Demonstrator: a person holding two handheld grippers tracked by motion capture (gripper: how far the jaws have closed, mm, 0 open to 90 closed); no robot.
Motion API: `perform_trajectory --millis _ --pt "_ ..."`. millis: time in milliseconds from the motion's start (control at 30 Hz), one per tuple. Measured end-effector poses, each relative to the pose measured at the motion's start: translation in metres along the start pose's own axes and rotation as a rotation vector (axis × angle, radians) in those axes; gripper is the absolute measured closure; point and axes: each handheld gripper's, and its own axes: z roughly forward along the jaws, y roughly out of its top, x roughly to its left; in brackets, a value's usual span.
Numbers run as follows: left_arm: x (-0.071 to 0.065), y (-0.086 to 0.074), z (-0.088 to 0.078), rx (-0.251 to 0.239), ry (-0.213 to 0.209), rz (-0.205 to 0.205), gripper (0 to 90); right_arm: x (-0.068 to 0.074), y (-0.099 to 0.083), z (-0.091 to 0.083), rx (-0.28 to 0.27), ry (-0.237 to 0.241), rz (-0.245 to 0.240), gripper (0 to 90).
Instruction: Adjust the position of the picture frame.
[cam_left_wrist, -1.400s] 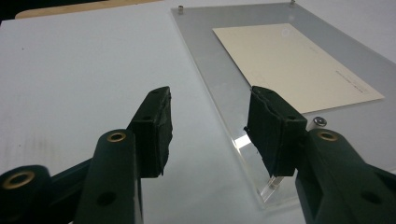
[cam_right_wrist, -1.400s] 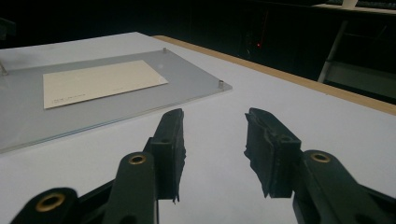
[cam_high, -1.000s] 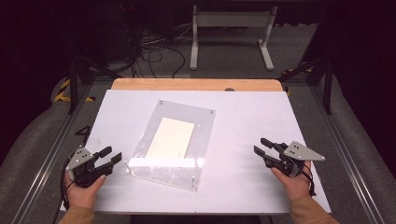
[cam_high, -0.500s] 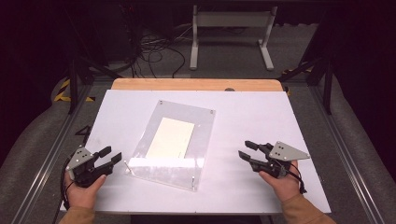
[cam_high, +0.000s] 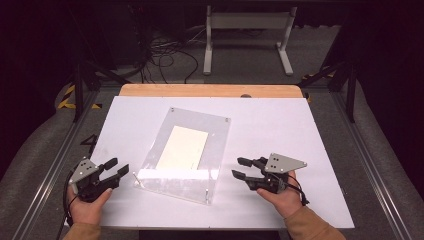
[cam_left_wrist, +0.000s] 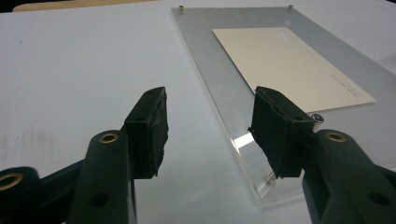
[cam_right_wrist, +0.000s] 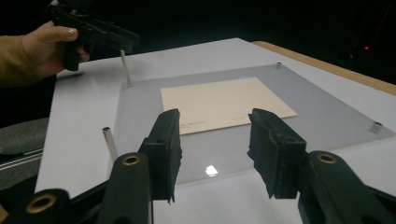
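A clear acrylic plate (cam_high: 212, 130) lies in the middle of the white table (cam_high: 280, 125), with a cream paper sheet (cam_high: 182, 147) under it. Small metal posts stand at its corners; two near ones (cam_right_wrist: 109, 142) rise upright. My left gripper (cam_high: 118, 166) is open just left of the plate's near-left corner, and its jaws (cam_left_wrist: 210, 100) frame that edge with nothing between them. My right gripper (cam_high: 237, 167) is open a short way right of the near-right corner. It points across the plate (cam_right_wrist: 327, 116) toward the paper (cam_right_wrist: 224, 102), touching neither.
A wooden strip (cam_high: 210, 90) runs along the table's far edge. Behind it on the dark floor are a metal stand (cam_high: 245, 30) and loose cables (cam_high: 165, 55). Metal rails (cam_high: 55, 160) run along both sides of the table.
My right gripper has moved left toward the plate's near-right corner. The left gripper and the plate have stayed where they were.
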Motion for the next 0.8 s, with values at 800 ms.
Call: perform_trajectory --millis 800 --pt "0.001 0.000 0.001 0.008 0.001 -0.005 45.2 0.037 -0.004 0.044 0.128 0.172 -0.044 52.5"
